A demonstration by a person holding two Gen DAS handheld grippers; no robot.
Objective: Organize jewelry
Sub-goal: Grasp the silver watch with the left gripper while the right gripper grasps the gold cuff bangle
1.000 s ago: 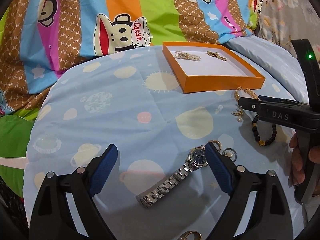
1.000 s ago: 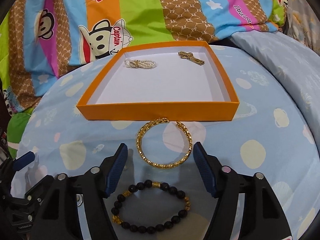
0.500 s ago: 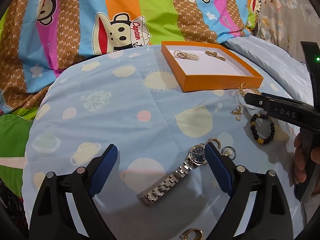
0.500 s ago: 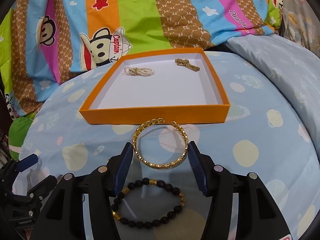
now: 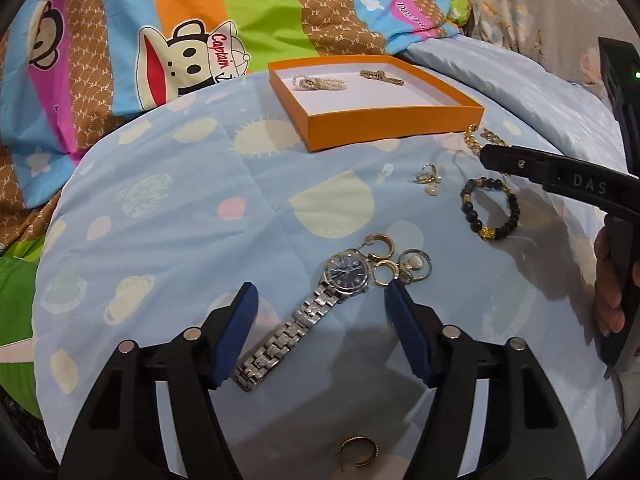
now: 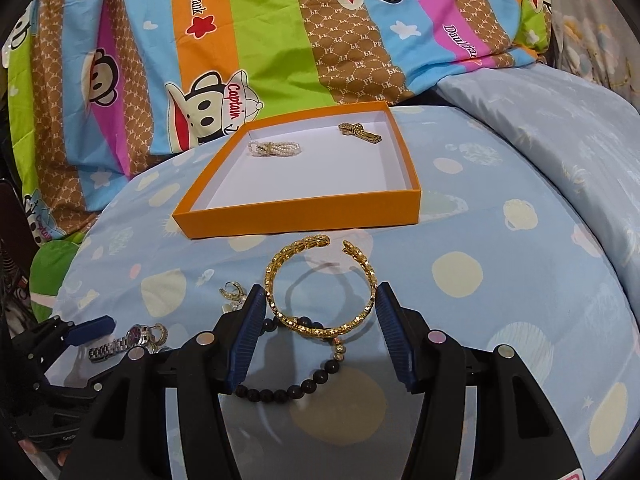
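While the left gripper [image 5: 320, 320] closes astride the watch [image 5: 308, 312], strap running diagonally toward camera, the right gripper [image 6: 320, 320] clamps the gold bangle [image 6: 320, 284], gap facing the orange box [image 6: 298, 216], on blue bedding [image 6: 480, 240].

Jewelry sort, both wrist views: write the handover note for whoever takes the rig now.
Right claw: shut on the open gold chain-link bangle, lifted clear of the black beaded bracelet.
Left claw: jaws closing over the silver metal-band watch, pads not yet on it.
Done: white pearl bracelet and small gold bar piece lie in the orange shallow box.
Left: bangle, watch, beaded bracelet, the gold hoop earrings by the watch face, pearl-drop earrings and gold toothed cuff, all outside the box on the blue planet-print cloth.
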